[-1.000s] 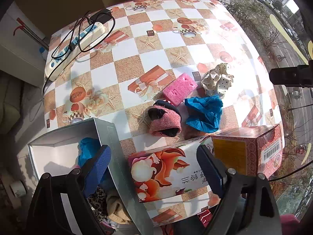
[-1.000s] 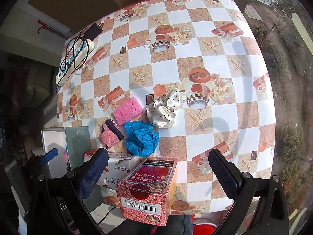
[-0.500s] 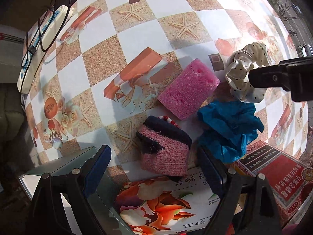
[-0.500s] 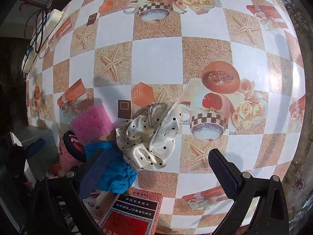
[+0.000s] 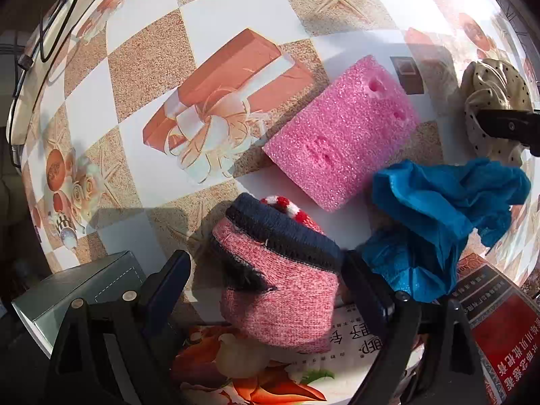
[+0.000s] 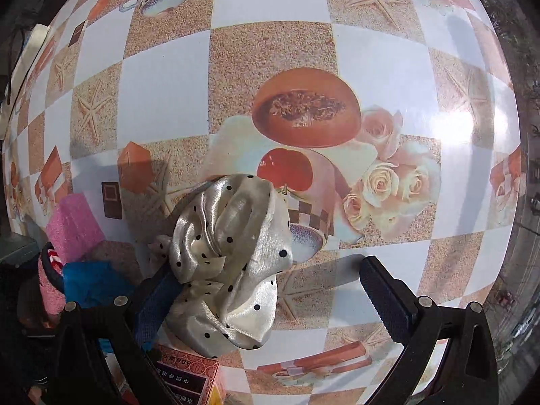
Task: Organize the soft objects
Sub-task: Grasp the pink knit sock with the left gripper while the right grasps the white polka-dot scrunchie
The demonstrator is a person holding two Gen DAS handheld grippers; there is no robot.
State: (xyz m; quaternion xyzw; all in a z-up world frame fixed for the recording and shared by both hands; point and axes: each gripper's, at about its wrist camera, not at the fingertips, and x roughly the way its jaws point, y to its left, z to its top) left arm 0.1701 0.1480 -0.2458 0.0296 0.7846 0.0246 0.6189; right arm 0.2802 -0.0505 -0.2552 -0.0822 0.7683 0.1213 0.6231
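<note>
1. The left tool [image 5: 266, 276] is spread wide, its fingers flanking a pink knitted sock with a dark navy cuff [image 5: 280, 283] without gripping it.
2. The sock lies on the checkered counter [image 5: 141, 67], partly on a flower-printed tissue pack [image 5: 256, 371].
3. Just beyond it sit a pink foam sponge block [image 5: 341, 141] and a crumpled blue cloth [image 5: 438, 212].
4. The right tool [image 6: 273, 290] is released too, a cream satin polka-dot scrunchie [image 6: 229, 256] against its left finger.

Sunlit table [image 6: 270, 50] with checkered starfish-print cloth, glare at right, possibly outdoors beyond edge
</note>
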